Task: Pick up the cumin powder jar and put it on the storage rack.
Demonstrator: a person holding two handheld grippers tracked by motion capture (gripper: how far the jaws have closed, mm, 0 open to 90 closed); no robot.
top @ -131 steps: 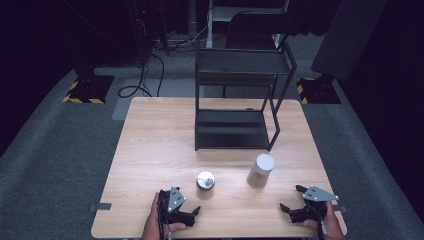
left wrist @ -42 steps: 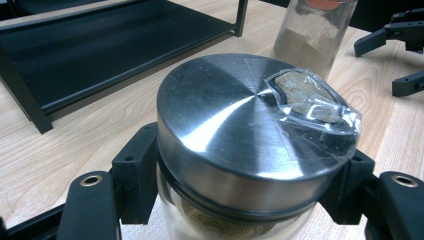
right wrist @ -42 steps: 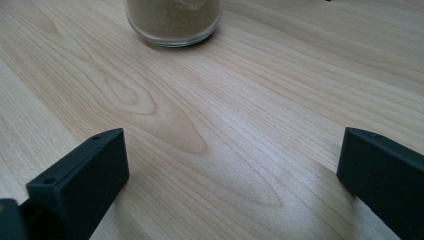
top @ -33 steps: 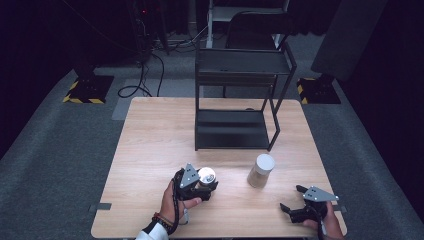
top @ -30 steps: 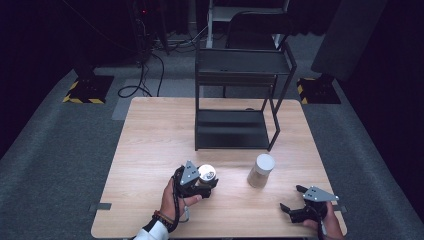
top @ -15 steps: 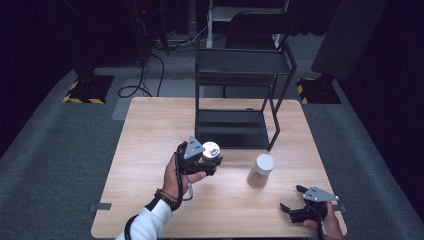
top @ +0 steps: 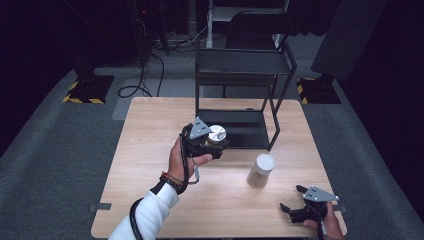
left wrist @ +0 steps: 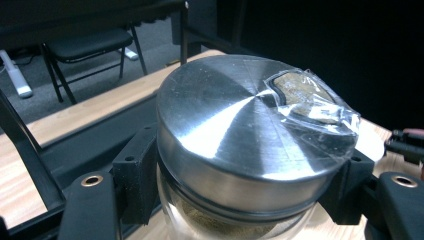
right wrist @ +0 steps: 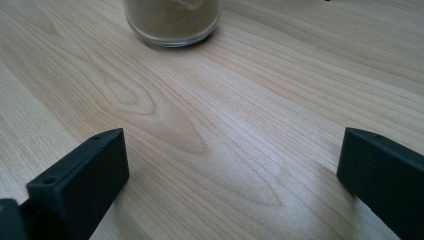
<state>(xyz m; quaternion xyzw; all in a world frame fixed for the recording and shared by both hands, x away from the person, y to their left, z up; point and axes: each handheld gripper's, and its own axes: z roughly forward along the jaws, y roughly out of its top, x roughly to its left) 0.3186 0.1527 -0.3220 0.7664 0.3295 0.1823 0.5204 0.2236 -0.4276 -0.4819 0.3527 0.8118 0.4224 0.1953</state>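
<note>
Steel-lidded jar [top: 216, 136] clamped in left hand-held gripper [top: 212, 145], above table [top: 150, 165].

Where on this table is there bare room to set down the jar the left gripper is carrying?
The left gripper holds the metal-lidded jar before the black rack. Free wood: the table's left half, and the front strip between the two hands. It is tighter around the white-lidded jar and the right gripper.

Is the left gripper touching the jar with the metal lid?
Touching. In the left gripper view, both black pads of the left gripper press against the glass sides of the jar, just below its metal lid.
</note>
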